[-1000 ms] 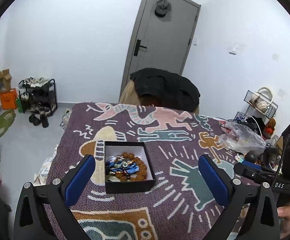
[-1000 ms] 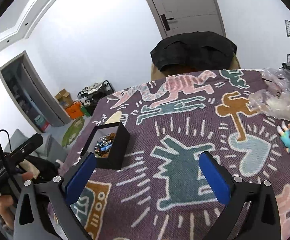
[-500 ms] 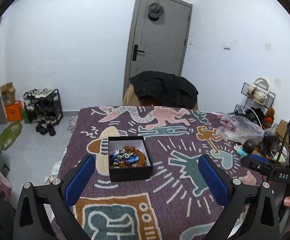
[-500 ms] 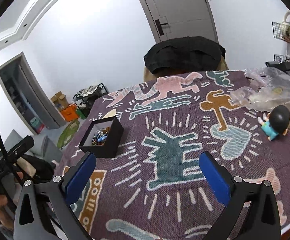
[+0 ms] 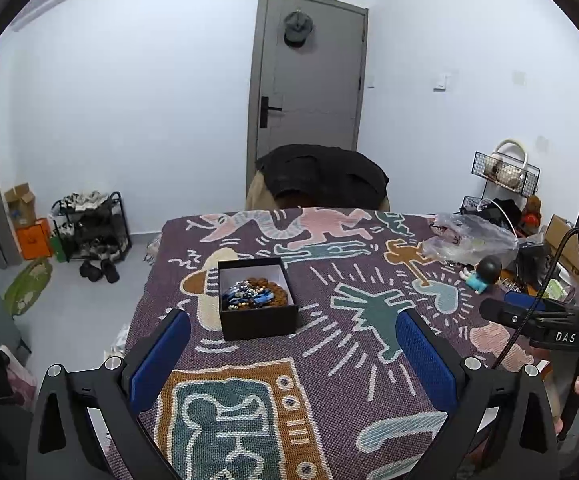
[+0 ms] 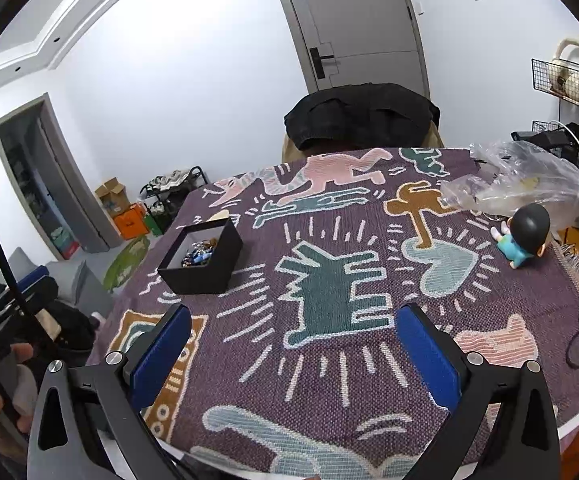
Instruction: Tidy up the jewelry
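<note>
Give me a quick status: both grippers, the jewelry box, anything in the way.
Left gripper open, empty. Right gripper open, empty. Black jewelry box lidless on the patterned cloth, beads heaped inside. Nothing between grippers and box.

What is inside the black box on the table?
The black box holds a tangled heap of jewelry: brown beads and blue and silvery pieces. Whatever lies beneath the heap is covered, and the near wall hides the front of the floor.

Both the left gripper (image 5: 292, 356) and the right gripper (image 6: 293, 354) have black angular frames, silver screws and blue textured pads (image 5: 425, 360), the right one marked "DAS"
</note>
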Demonstrator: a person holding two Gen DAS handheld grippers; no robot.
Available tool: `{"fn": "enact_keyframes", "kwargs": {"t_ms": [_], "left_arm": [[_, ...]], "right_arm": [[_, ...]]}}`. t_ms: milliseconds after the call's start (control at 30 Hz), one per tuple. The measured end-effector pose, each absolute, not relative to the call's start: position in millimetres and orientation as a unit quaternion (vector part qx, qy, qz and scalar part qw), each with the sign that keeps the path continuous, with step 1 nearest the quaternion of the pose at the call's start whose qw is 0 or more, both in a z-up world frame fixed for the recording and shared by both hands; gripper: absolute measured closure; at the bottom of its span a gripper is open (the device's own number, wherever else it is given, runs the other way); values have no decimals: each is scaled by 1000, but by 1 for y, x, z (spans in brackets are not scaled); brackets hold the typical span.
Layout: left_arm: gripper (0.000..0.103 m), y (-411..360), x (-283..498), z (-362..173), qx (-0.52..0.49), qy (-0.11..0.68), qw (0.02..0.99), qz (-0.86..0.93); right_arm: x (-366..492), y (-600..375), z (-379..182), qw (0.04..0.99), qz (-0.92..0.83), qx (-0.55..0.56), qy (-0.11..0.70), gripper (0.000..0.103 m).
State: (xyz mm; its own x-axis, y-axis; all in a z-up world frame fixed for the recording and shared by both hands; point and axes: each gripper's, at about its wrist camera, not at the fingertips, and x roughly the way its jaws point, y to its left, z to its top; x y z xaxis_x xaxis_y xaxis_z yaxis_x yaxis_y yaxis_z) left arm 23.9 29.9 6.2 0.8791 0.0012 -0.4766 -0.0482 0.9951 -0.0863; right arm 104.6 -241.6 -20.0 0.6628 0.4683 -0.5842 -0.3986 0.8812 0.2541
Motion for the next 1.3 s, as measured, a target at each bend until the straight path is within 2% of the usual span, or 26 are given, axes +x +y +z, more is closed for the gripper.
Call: {"fn": "enact_keyframes", "kwargs": {"t_ms": [1300], "left_arm": [[0,32,27,-3,-55,248,967,25]], "right_arm": [[111,-248,-27,918,222,61,324,0]]}}
